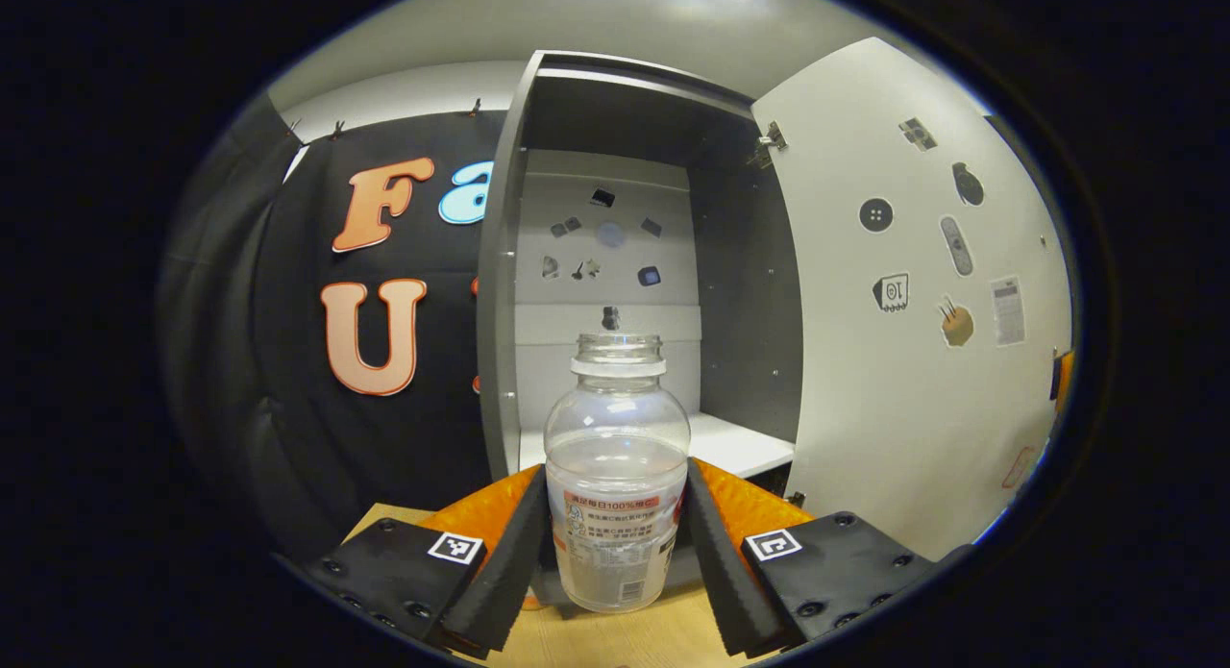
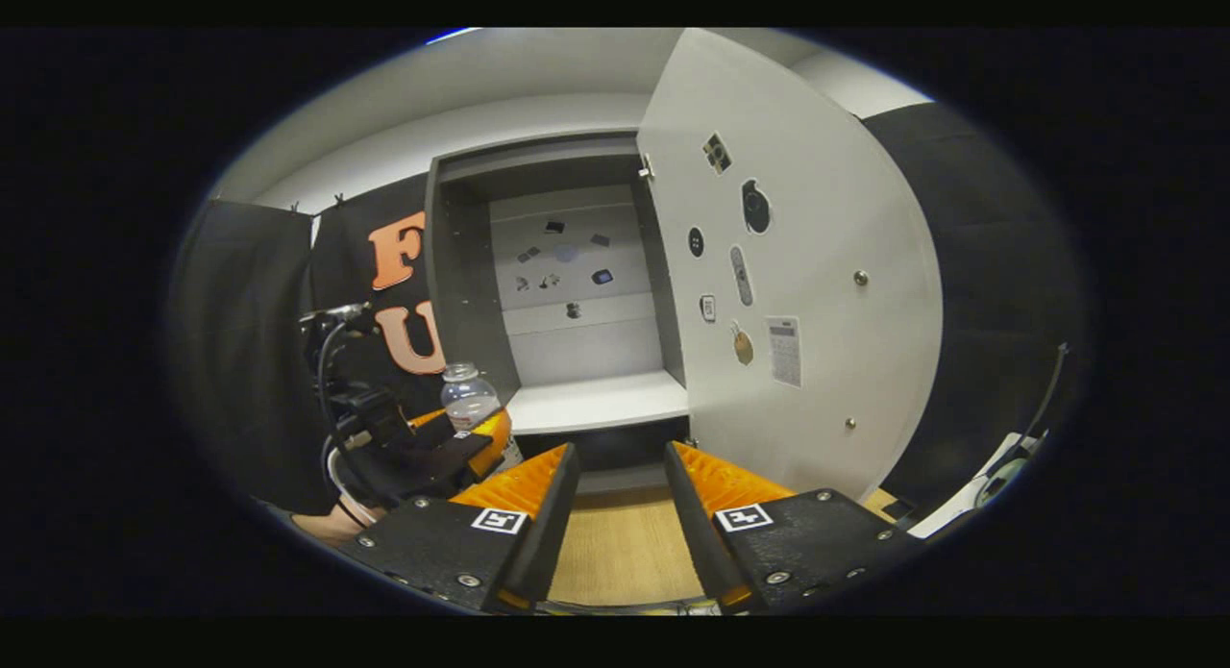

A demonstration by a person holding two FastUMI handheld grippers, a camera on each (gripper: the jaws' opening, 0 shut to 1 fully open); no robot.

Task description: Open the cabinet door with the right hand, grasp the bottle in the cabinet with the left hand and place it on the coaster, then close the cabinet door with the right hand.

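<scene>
The bottle (image 1: 617, 476) stands upright between the fingers of the left tongs (image 1: 615, 543), out of the cabinet (image 1: 615, 264) and over the wooden desk (image 1: 615, 639), with something orange just peeking out by its base at about 8 o'clock, possibly the coaster, though too little shows to be sure. Both fingers press on the labelled lower body, at 9 and 3 o'clock of it, so the left tongs are gripping the bottle. It is clear plastic with no cap on its wide neck, and I cannot tell whether any liquid is in it; if empty, it should be very light and easy to tip. The wall is thin and smooth, so it will likely dent under a hard squeeze and could slip under a weak one. The present hold, low on the straight labelled part below the bulging shoulder, looks the soundest place; the neck is narrower and would let it swing. The right tongs (image 2: 620, 514) hang open and hold nothing, pointing toward the cabinet at 12 o'clock, with the open door (image 2: 798, 264) at about 1 o'clock.
</scene>
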